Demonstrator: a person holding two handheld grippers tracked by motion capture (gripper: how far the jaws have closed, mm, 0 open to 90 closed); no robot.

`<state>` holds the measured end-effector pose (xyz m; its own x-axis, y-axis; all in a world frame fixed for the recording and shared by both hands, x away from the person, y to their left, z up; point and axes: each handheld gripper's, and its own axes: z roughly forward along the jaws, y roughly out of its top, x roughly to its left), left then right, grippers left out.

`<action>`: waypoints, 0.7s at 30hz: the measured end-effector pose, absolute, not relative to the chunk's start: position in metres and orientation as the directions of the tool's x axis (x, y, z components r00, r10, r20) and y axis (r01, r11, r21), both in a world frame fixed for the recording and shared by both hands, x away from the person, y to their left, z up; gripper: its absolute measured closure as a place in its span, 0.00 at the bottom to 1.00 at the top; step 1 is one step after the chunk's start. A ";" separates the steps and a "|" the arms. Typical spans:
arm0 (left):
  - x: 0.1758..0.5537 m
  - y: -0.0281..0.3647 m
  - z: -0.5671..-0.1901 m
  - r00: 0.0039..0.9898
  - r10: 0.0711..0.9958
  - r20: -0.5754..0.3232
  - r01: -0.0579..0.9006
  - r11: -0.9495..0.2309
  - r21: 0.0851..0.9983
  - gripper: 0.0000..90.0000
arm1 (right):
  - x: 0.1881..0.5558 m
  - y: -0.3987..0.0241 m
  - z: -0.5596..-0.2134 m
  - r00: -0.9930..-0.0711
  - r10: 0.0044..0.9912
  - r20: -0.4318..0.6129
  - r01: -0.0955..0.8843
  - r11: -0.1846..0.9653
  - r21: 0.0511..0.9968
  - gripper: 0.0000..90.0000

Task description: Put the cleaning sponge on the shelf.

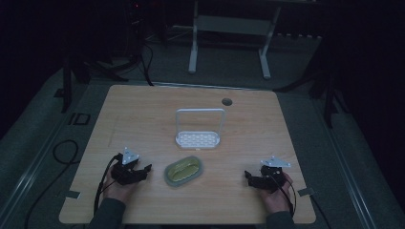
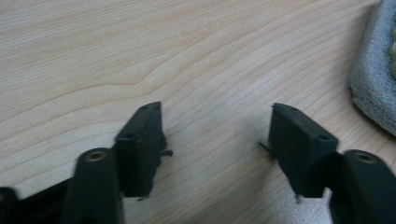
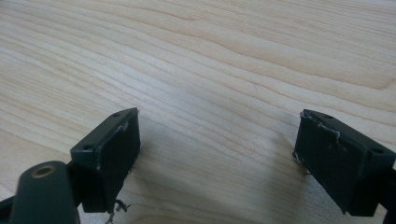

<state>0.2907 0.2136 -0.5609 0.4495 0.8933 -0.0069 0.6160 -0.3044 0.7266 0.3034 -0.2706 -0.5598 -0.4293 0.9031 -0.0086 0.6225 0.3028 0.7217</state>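
The left gripper (image 1: 143, 169) rests low on the wooden table (image 1: 143, 109), jaws spread apart with bare wood between them. Its tips point toward the green sponge (image 1: 184, 171), which lies just beside it on its right; in the left gripper view the sponge's grey fuzzy edge (image 2: 373, 88) shows at the far right. The right gripper (image 1: 248, 176) sits on the sponge's other side, well apart from it, jaws also wide with nothing between them, tips turned back toward the sponge. The sponge lies flat, its long axis slanting from near-left to far-right. Just beyond the sponge stands a white rack (image 1: 198, 129) with a tall wire loop. Farther beyond it, a small round hole (image 1: 227, 101) is in the tabletop. Nothing lies between either gripper and the sponge.
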 end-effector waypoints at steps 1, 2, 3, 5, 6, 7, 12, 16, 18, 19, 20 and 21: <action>0.290 0.214 -0.560 0.447 0.894 -0.007 0.619 -0.303 0.725 0.45 | 0.303 -0.271 -0.560 -0.429 0.903 -0.008 0.623 0.302 0.722 0.15; 0.290 0.214 -0.560 0.447 0.894 -0.007 0.619 -0.303 0.725 0.47 | 0.303 -0.271 -0.560 -0.429 0.903 -0.008 0.623 0.302 0.722 0.15; 0.290 0.213 -0.560 0.445 0.895 -0.009 0.621 -0.302 0.723 0.47 | 0.303 -0.271 -0.560 -0.429 0.903 -0.009 0.623 0.303 0.722 0.15; 0.289 0.213 -0.559 0.448 0.894 -0.008 0.626 -0.308 0.717 0.50 | 0.303 -0.271 -0.560 -0.429 0.903 -0.009 0.622 0.303 0.722 0.15; 0.289 0.213 -0.559 0.448 0.894 -0.008 0.626 -0.308 0.717 0.51 | 0.303 -0.271 -0.560 -0.429 0.903 -0.009 0.622 0.303 0.722 0.15; 0.289 0.214 -0.557 0.460 0.887 -0.030 0.633 -0.304 0.712 0.54 | 0.303 -0.270 -0.560 -0.427 0.904 -0.009 0.623 0.301 0.722 0.15; 0.287 0.213 -0.548 0.512 0.856 -0.075 0.635 -0.318 0.704 0.64 | 0.303 -0.270 -0.560 -0.421 0.907 -0.009 0.625 0.297 0.722 0.15; 0.286 0.210 -0.533 0.533 0.841 -0.092 0.617 -0.312 0.722 0.70 | 0.303 -0.270 -0.560 -0.419 0.908 -0.009 0.626 0.296 0.721 0.15; 0.286 0.208 -0.524 0.543 0.835 -0.088 0.610 -0.320 0.725 0.73 | 0.303 -0.270 -0.560 -0.417 0.909 -0.010 0.627 0.295 0.721 0.15; 0.286 0.207 -0.520 0.550 0.830 -0.089 0.605 -0.323 0.728 0.75 | 0.302 -0.270 -0.560 -0.416 0.909 -0.010 0.627 0.295 0.721 0.15; 0.286 0.206 -0.516 0.556 0.826 -0.092 0.600 -0.323 0.732 0.78 | 0.302 -0.270 -0.560 -0.416 0.909 -0.010 0.627 0.294 0.721 0.15; 0.286 0.206 -0.516 0.556 0.826 -0.092 0.600 -0.323 0.732 0.80 | 0.302 -0.270 -0.560 -0.416 0.909 -0.010 0.627 0.294 0.721 0.15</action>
<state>0.2864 0.2061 -0.5161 0.5563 0.8259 -0.0921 0.6003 -0.3227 0.7318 0.3024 -0.2696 -0.5598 -0.4158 0.9094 -0.0096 0.6268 0.2942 0.7215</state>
